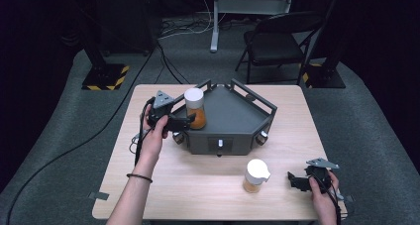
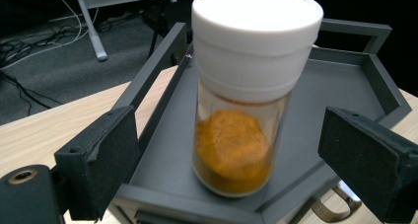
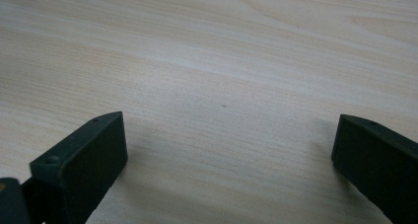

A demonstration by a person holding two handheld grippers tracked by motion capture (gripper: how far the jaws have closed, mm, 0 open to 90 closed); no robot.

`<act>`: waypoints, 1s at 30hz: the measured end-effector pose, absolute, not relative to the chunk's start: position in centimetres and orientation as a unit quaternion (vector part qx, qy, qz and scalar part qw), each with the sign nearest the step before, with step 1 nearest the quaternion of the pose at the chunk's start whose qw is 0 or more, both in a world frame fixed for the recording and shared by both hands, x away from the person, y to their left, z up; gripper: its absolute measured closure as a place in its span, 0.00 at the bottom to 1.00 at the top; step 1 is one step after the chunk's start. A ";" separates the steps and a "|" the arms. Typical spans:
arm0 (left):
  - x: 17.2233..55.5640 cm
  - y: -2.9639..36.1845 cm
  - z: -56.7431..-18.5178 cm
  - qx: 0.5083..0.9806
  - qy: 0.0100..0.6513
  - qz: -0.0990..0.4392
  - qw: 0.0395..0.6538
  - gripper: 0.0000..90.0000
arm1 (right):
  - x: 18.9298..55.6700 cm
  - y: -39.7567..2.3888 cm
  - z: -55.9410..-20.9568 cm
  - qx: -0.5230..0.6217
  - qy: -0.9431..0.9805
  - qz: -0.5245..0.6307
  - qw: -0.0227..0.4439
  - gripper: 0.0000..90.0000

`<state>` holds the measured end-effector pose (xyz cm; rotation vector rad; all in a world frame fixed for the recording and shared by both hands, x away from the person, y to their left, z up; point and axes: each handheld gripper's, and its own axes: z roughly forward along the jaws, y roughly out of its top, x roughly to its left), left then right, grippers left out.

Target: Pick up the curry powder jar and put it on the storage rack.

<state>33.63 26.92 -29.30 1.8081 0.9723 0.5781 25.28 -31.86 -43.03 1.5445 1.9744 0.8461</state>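
A glass jar with a white lid and orange powder stands upright in the left corner of a dark grey tray. My left gripper is open around the jar, and in the left gripper view the jar sits between the two pads without touching them, on the tray floor. A second, similar jar stands on the table in front of the tray. My right gripper rests open to that jar's right, apart from it; the right gripper view has its jaws over bare wood.
The tray has raised rails and knobs on its front wall. A wooden table carries everything. Behind it are a folding chair, stand bases with yellow-black stripes, and cables on the floor.
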 end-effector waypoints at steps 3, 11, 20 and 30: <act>32.9 27.5 -29.5 0.742 0.397 0.240 0.483 0.09 | 25.3 -31.9 -43.0 0.566 0.723 0.310 0.245 0.00; 31.0 28.7 -30.3 0.741 0.400 0.252 0.478 0.08 | 25.3 -31.9 -43.0 0.566 0.723 0.310 0.245 0.00; 29.1 29.5 -31.7 0.744 0.398 0.259 0.470 0.08 | 25.3 -31.9 -43.0 0.566 0.723 0.310 0.245 0.00; 26.8 31.8 -33.6 0.734 0.409 0.258 0.476 0.08 | 25.3 -31.9 -43.0 0.566 0.723 0.310 0.245 0.00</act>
